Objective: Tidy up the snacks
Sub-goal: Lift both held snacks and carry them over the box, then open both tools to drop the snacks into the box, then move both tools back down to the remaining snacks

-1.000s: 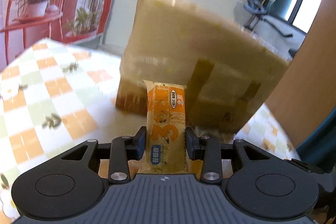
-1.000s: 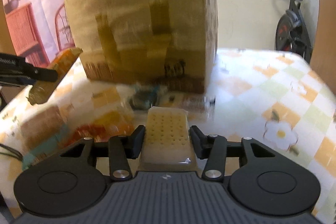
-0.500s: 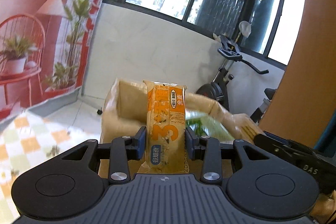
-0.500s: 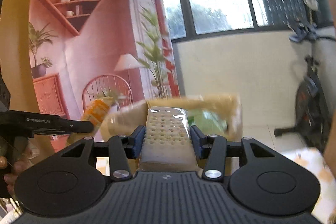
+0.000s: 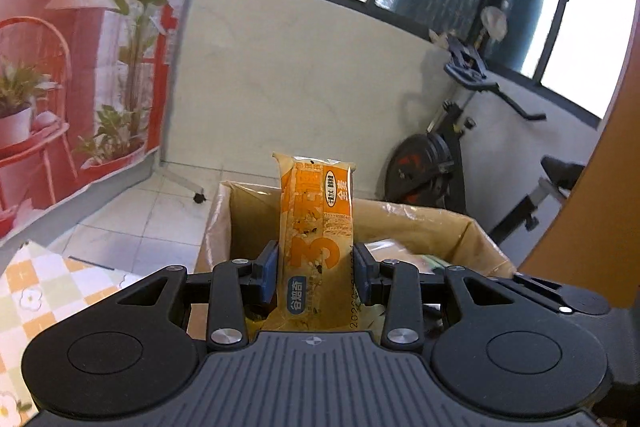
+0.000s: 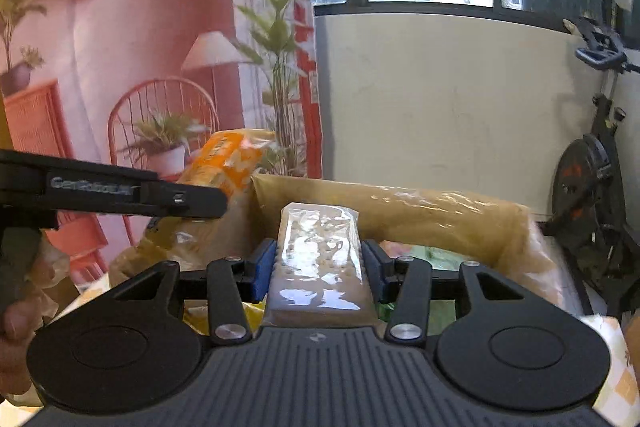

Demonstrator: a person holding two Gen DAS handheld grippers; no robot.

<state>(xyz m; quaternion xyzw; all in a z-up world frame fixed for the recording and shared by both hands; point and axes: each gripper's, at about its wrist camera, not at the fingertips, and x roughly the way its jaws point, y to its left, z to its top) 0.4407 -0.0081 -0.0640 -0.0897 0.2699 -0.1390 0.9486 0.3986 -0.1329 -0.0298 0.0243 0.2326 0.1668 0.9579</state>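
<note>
Left gripper [image 5: 315, 269]: jaws clamped on the orange snack bar [image 5: 316, 247], one blue pad on each side of its lower half. Bar stands upright, top end sticking well past the fingertips. Open cardboard box [image 5: 420, 219] sits right ahead of and below the jaws; bar is over the box's near-left part, above the rim. Checkered tablecloth [image 5: 48, 291] is to the left of the jaws, lower down.

Right gripper [image 6: 318, 269]: jaws clamped on the clear-wrapped cracker pack [image 6: 318, 259], pads against both long sides. Pack lies flat between the fingers, far end just past the tips, pointing into the same box. Green and yellow packets show inside the box under the jaws, too blurred to identify. Exercise bike [image 6: 592, 167] stands far right, behind the box.
</note>
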